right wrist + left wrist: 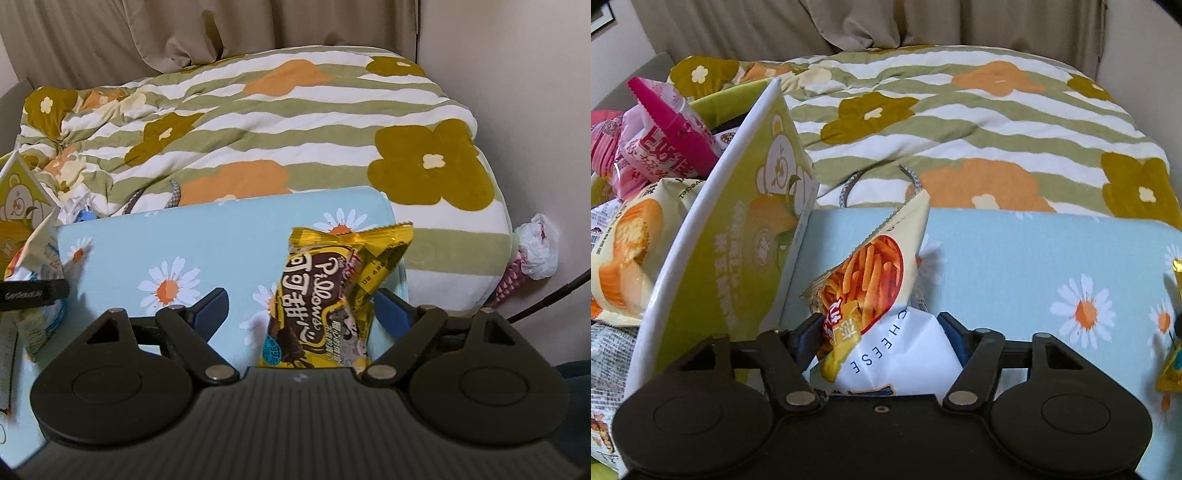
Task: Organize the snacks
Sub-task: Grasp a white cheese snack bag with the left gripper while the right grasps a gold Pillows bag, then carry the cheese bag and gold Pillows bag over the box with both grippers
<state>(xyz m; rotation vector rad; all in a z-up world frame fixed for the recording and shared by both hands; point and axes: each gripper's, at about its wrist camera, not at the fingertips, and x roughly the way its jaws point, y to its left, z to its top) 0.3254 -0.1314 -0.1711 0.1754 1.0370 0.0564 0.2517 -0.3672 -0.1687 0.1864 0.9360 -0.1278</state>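
My left gripper (882, 325) is shut on a white cheese-stick snack bag (875, 288) with orange sticks printed on it, held just right of a green cardboard box (738, 229). The box holds several snack packs, among them pink ones (665, 136) and a cake pack (624, 254). My right gripper (299, 306) stands wide open around a yellow Pillows chocolate snack bag (332, 295), which leans against the right finger (391, 314). The left finger is apart from it. The green box's corner (18, 195) shows at the far left of the right wrist view.
A light blue daisy-print surface (1034, 266) lies under both grippers. Behind it is a bed with a green-striped floral quilt (258, 122), curtains and a wall. A white plastic bag (537, 251) and a cable sit at the right by the wall.
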